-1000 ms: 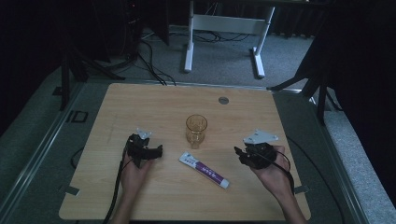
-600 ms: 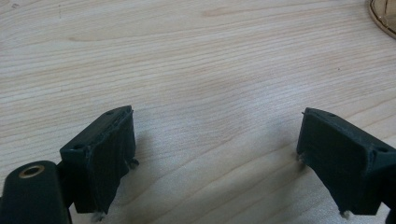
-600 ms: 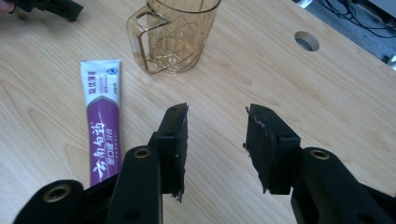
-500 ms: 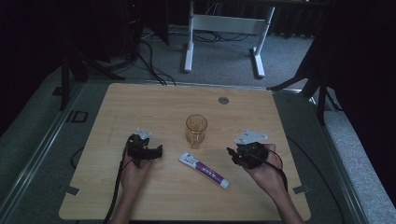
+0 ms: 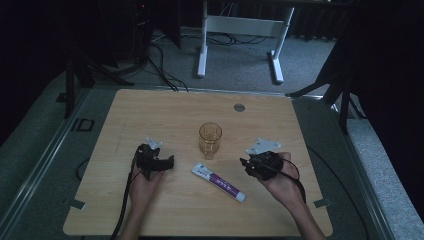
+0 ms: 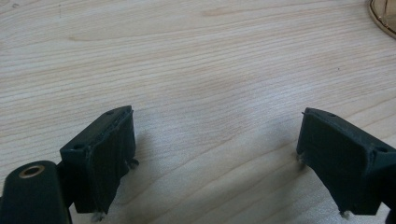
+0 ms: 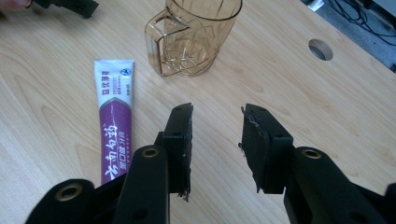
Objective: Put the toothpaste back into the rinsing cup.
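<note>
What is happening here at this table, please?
A person sits at a wooden table with a gripper in each hand. The right gripper has just been closing its jaws, with nothing between them, beside a toothpaste tube lying flat. The left gripper rests open over bare wood. A clear cup stands upright between them.

Two black jaws of the left gripper (image 6: 215, 163) were seen rising from the bottom edge, set wide apart with nothing but bare wood between them. The left-hand one was angled inward, and a brass-ringed hole was shown on the arm beside it at the lower left corner. Small pale frayed bits were noticed along the lower edges of both pads. The counter (image 6: 196, 70) beneath was made of light wood with long grain lines. At the top right corner, a curved amber edge of a cup (image 6: 385, 16) was caught, well apart from the jaws.
</note>
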Available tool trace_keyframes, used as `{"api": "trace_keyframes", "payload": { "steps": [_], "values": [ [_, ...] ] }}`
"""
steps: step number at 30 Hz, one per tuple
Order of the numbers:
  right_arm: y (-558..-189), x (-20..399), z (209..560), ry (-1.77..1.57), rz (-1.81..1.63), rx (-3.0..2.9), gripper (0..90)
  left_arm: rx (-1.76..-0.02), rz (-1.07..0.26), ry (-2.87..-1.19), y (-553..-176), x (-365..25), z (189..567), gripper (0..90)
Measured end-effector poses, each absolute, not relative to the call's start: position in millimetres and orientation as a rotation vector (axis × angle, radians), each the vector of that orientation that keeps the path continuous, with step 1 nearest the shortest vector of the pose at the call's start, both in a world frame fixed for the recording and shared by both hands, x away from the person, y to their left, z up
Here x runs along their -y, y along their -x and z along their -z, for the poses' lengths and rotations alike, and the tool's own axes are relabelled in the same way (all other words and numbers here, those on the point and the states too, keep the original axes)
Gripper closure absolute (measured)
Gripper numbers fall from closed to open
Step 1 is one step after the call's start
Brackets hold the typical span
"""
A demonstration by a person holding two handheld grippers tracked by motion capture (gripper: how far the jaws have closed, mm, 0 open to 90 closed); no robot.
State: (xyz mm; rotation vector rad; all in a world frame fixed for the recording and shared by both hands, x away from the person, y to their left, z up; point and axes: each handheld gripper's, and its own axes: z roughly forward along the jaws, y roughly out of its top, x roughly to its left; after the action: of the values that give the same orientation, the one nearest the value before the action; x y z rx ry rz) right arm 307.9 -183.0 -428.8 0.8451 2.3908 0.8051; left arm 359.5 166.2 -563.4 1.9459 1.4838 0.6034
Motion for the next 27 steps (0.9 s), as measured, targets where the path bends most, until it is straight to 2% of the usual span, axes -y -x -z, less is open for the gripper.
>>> {"api": "trace_keyframes", "payload": {
  "steps": [27],
  "values": [
    [-313, 165, 425, -0.807, -0.781, -2.474, 58.5, -1.483, -0.603, -1.948, -359, -166, 563, 11.9]
  ]
}}
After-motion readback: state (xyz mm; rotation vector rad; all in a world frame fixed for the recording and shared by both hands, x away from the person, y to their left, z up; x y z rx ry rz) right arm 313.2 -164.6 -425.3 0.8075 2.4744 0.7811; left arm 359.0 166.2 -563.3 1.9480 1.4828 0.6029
